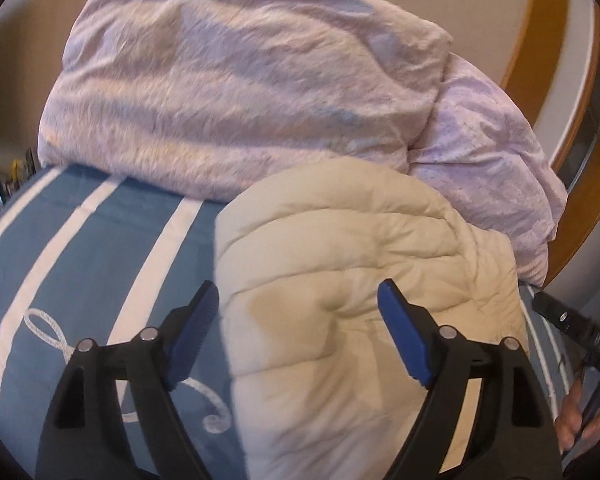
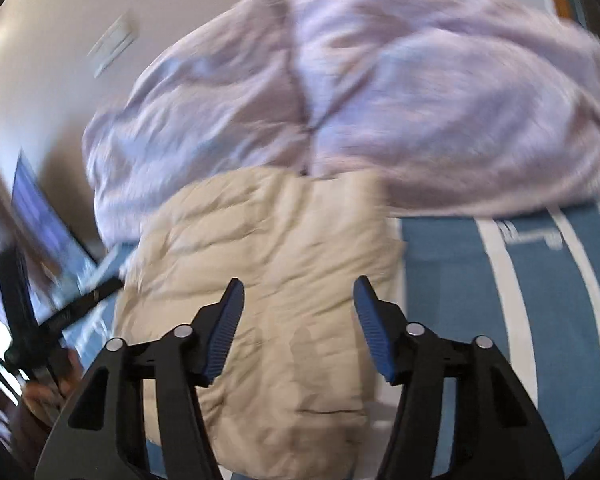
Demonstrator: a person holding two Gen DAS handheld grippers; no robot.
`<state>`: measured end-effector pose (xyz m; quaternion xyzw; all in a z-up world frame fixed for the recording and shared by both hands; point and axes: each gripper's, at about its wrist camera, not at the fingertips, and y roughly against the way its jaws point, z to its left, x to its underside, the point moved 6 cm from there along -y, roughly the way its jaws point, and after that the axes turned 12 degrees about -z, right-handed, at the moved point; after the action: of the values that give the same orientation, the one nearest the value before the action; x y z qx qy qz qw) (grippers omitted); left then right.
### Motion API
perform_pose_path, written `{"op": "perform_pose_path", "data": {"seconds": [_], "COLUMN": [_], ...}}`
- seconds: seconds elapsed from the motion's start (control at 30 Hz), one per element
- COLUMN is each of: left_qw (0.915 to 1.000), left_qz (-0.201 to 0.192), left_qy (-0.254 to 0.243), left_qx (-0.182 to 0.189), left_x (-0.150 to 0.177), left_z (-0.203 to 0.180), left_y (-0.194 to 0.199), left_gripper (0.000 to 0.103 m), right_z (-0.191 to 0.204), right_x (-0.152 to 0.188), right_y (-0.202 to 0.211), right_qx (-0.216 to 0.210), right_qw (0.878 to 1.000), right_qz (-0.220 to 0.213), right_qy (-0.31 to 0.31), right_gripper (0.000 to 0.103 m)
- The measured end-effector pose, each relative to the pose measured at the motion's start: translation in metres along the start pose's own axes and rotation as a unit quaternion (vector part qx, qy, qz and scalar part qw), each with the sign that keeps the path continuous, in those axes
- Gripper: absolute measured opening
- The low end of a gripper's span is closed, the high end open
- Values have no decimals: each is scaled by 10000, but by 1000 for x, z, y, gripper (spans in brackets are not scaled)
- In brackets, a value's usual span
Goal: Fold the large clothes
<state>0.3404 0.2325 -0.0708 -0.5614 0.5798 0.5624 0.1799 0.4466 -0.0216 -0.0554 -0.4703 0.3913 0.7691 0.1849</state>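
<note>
A cream quilted puffer jacket point(image 1: 340, 280) lies folded in a thick bundle on the blue and white striped bedspread point(image 1: 100, 240). My left gripper point(image 1: 298, 296) hovers above its near left part, jaws wide apart, blue pads clear of the cloth. In the right wrist view the same jacket point(image 2: 268, 260) fills the middle, and my right gripper point(image 2: 298, 292) stands open over it with nothing between its fingers. The other gripper and a hand show at the right edge point(image 1: 580, 340) and at the blurred left edge point(image 2: 40, 320).
A bulky lilac duvet point(image 1: 240, 80) is heaped behind the jacket against a beige wall, its patterned end point(image 1: 500, 168) spilling right. A wooden headboard point(image 1: 540, 40) curves at the far right. Bare striped bedspread point(image 2: 520, 300) lies beside the jacket.
</note>
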Motion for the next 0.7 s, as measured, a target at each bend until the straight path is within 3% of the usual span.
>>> {"op": "perform_pose_path", "data": {"seconds": [0.1,0.27,0.7], "left_qw": [9988,9931,9907], "left_qz": [-70,74,259], "left_qy": [-452,-977,-1142], "left_qx": [-165,-643,-693], "left_x": [3,19,35], "left_z": [-22,-24,-12], "left_y": [-5,-28,-51], "left_gripper": [83,84,91], "right_z": [28,28,11], "right_x": [14,35,60], "right_y": [-26,-48,-61], "right_qx": [202,460,309], "right_qw": [9980,9961,9976], "right_qz": [130,354,603], "right_qy": [586,670,137], "right_gripper": [54,54,54]}}
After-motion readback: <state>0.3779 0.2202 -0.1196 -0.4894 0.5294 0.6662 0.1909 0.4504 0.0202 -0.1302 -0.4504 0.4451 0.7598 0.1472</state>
